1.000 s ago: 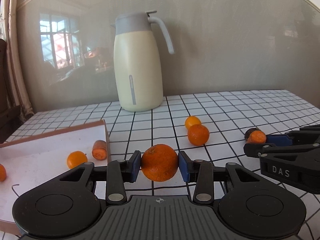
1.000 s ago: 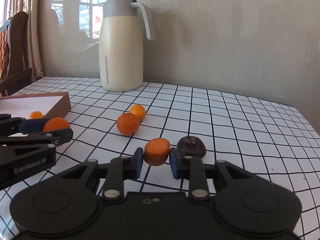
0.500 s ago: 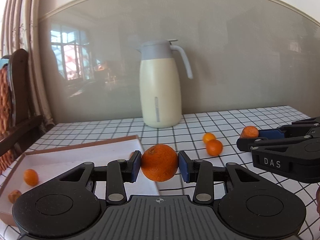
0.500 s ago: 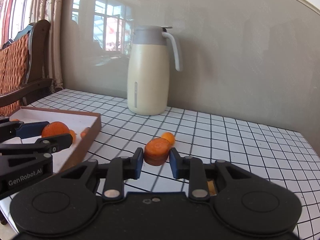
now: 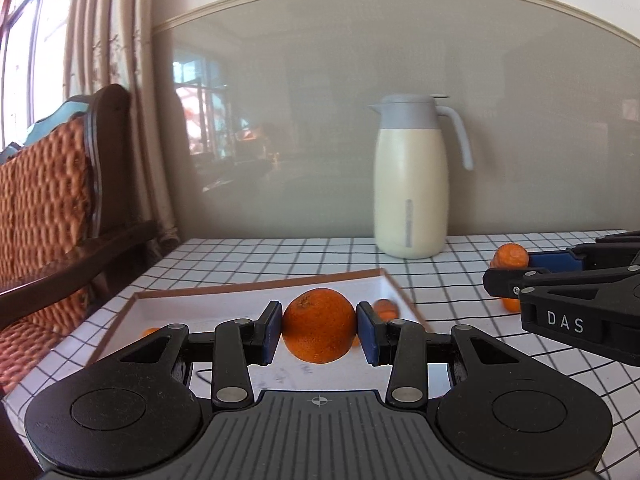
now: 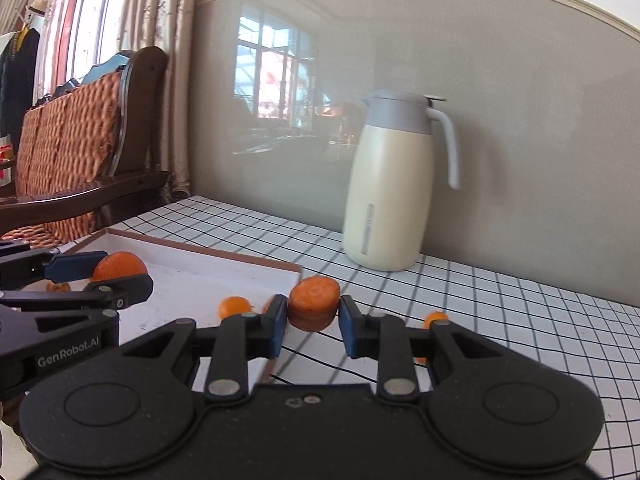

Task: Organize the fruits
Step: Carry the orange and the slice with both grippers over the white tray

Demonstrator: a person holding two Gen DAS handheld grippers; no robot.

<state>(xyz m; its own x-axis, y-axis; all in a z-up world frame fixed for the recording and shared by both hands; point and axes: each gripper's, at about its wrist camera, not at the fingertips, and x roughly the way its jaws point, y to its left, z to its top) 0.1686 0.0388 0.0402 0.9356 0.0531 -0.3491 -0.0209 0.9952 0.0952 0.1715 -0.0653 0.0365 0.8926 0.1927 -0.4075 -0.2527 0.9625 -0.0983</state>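
My left gripper [image 5: 319, 332] is shut on a round orange [image 5: 319, 325], held above the shallow white tray with brown rim [image 5: 256, 290]. That gripper shows at the left of the right wrist view, with the orange [image 6: 119, 266] over the tray [image 6: 192, 270]. My right gripper [image 6: 313, 324] is shut on a carrot chunk [image 6: 314, 303], cut face up, near the tray's right corner. The carrot chunk [image 5: 510, 255] also shows at the right edge of the left wrist view. Small oranges [image 6: 234, 306] and a carrot piece [image 5: 385, 309] lie in the tray.
A cream thermos jug with a grey lid and handle [image 5: 412, 178] stands on the checked tablecloth [image 6: 500, 304] by the wall. A small orange [image 6: 435, 317] lies on the cloth behind my right fingers. A wooden chair with a woven cushion [image 5: 44, 208] stands left of the table.
Both grippers have risen and swung left with their fruit, from the loose oranges on the cloth to the tray. The jug now sits further right in both views.
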